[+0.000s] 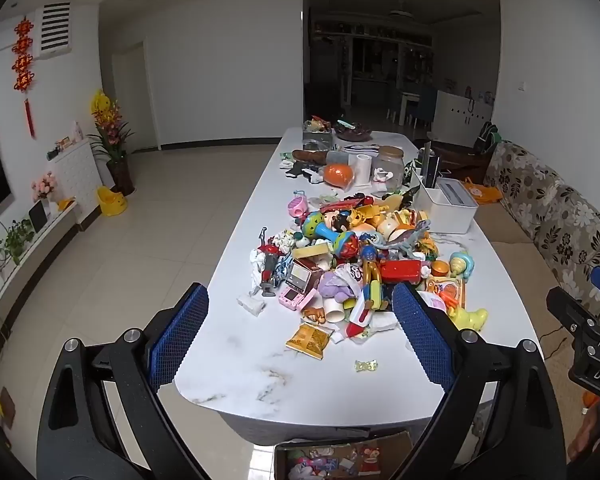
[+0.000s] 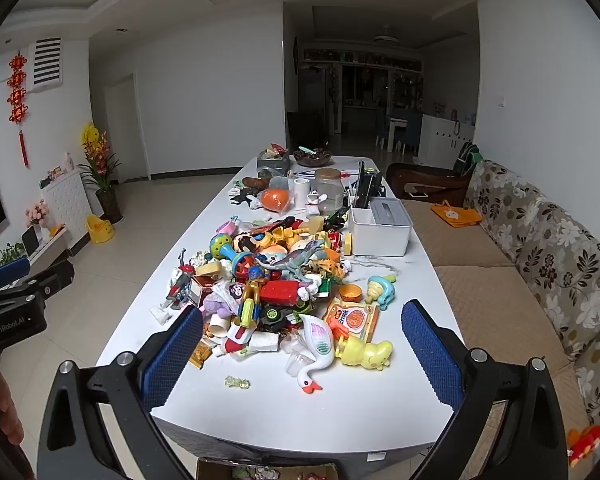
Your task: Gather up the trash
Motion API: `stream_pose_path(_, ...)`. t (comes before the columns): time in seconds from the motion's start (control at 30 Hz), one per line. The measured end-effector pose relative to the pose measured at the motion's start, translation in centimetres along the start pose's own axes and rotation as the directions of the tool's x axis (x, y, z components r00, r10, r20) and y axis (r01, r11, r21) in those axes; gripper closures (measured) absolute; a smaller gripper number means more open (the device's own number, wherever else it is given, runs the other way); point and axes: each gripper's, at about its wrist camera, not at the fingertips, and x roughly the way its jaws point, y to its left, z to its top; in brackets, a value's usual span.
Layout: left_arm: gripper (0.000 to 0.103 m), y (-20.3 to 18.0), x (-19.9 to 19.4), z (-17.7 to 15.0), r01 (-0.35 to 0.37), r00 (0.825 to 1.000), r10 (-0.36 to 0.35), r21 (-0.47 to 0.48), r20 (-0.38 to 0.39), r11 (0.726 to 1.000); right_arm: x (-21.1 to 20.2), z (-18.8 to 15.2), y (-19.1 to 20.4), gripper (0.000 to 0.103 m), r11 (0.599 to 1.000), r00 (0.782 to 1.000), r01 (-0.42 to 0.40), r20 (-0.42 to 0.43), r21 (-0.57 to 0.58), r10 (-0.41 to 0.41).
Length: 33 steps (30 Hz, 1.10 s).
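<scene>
From the left wrist view, the left gripper hangs above the near end of the white table, fingers spread wide with nothing between them. A small yellow candy wrapper lies alone on bare tabletop just in front of the toy pile, its long axis running left to right.

From the right wrist view, the right gripper is also wide open and empty. The candy wrapper lies crosswise near the white goose toy.
</scene>
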Motion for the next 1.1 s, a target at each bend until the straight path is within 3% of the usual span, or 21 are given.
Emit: stream_pose_path(1.1,0.012,-0.1,0.5,-1.0,-0.002,1.000,0.002,0.010,-0.010,1.000,0.1,-0.1,-0.2,0.005,1.000,1.000,-0.003,-0.004,0.001,0.003)
